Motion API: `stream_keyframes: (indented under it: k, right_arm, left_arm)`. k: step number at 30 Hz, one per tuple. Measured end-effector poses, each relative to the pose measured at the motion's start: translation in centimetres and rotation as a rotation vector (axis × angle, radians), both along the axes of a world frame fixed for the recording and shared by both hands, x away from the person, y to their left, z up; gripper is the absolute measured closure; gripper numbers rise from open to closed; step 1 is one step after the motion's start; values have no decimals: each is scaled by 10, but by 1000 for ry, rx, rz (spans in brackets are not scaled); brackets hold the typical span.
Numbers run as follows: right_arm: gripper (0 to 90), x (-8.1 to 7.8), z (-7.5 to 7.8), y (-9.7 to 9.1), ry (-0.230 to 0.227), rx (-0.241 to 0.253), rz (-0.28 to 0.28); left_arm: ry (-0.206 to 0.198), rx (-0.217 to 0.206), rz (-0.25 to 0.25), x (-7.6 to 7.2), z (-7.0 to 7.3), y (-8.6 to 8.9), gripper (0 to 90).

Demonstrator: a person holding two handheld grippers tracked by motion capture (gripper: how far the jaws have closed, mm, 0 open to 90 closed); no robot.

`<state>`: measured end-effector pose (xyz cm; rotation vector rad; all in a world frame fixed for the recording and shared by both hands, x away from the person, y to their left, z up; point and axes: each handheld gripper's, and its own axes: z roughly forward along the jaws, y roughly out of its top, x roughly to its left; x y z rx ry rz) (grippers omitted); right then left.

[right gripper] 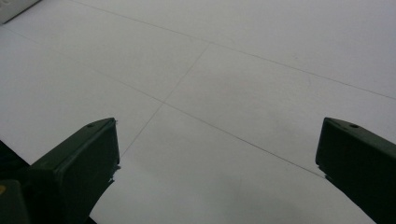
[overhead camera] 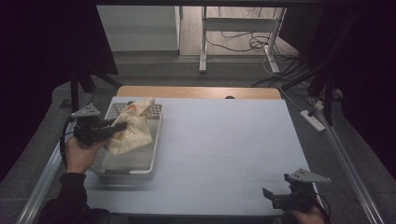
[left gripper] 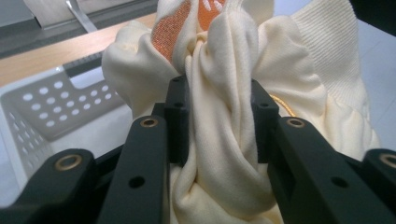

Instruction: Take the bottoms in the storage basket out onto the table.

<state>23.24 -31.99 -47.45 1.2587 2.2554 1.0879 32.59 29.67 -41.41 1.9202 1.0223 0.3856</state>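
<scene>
Your left gripper (left gripper: 219, 121) is clamped on a bunched fold of the cream knitted garment with an orange print (left gripper: 224, 93), jaws pressing the cloth from both sides. The garment hangs from that grip over the white perforated plastic basket (overhead camera: 140, 173) at the table's left side, its lower folds inside the basket. Your right gripper (right gripper: 217, 158) hovers over the pale blue table top (overhead camera: 224, 140), jaws spread wide, holding nothing.
</scene>
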Motion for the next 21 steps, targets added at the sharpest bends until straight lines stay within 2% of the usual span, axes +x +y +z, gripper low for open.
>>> stream_keyframes:
  k: [9,21]
  right_arm:
    - [0,0,0,0,-1,0,-1]
    - [0,0,0,-1,1,3,-10]
  left_arm:
    - [-21,-17,-4,-2,11,-8,679]
    - [-41,-38,-32,0,21,-18,679]
